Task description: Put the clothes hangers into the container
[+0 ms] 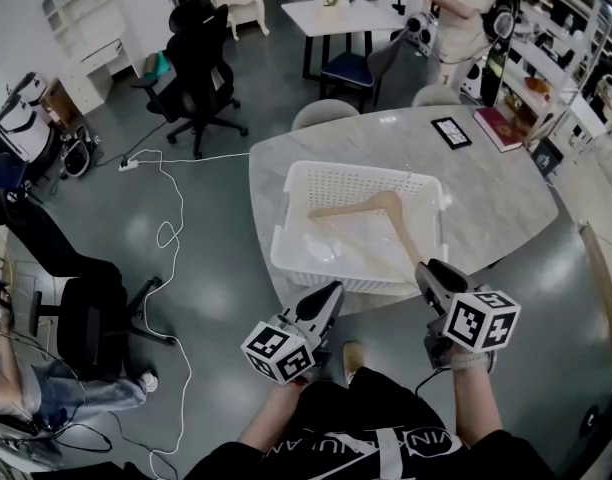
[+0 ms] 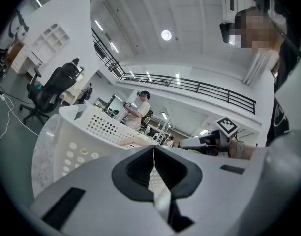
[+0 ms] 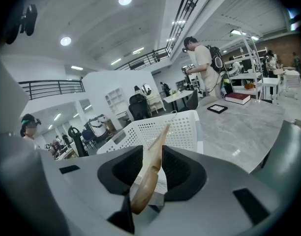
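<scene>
A white perforated basket [image 1: 358, 172] stands on the marble table [image 1: 491, 203]. A wooden clothes hanger [image 1: 358, 207] lies across the basket's inside, one arm running over the front rim. My right gripper [image 1: 427, 268] is shut on that arm's end, just outside the front right corner. In the right gripper view the hanger [image 3: 149, 177] sits pinched between the jaws of the right gripper [image 3: 153, 152], with the basket [image 3: 140, 131] behind. My left gripper [image 1: 330, 294] hangs below the basket's front wall, shut with nothing in it. Its own view shows the left gripper [image 2: 154, 152] and the basket [image 2: 86, 128] close ahead.
A tablet [image 1: 451, 131] and a red book [image 1: 499, 126] lie at the table's far right. Grey chairs [image 1: 324, 113] stand behind the table. A person [image 1: 464, 18] stands further back. A black office chair [image 1: 201, 63] and a white cable [image 1: 171, 233] are on the floor to the left.
</scene>
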Demonstrator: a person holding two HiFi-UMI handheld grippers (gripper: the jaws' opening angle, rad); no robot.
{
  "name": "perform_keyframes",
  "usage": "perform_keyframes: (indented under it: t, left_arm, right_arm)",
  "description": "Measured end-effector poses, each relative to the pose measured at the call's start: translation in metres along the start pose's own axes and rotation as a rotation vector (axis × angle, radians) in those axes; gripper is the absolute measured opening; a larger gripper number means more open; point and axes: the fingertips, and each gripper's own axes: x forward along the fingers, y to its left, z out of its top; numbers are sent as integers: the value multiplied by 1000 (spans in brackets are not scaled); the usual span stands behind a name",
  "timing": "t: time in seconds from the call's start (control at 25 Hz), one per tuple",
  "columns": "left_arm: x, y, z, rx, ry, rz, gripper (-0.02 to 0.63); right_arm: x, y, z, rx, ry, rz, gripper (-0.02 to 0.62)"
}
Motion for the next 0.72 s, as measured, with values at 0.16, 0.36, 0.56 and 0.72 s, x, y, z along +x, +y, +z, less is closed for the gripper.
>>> perform_keyframes:
  t: [0.16,0.36,0.56,0.72]
  left_arm:
    - [-2,-6,-1,5,3,-11,11]
    - [-7,-12,-3,9,9,-21,11]
    - [-16,-19,-5,16,18,-25,11]
    - [-24,-23,-6,20,23,-28,11]
  right_arm:
    - [-11,5,8,-24,-71,-1,107]
    - [-23,20,14,-44,-153,48,106]
    - [-35,29,13,-54,-202,75,79]
    - [-41,40,7,-48,-219,103,60]
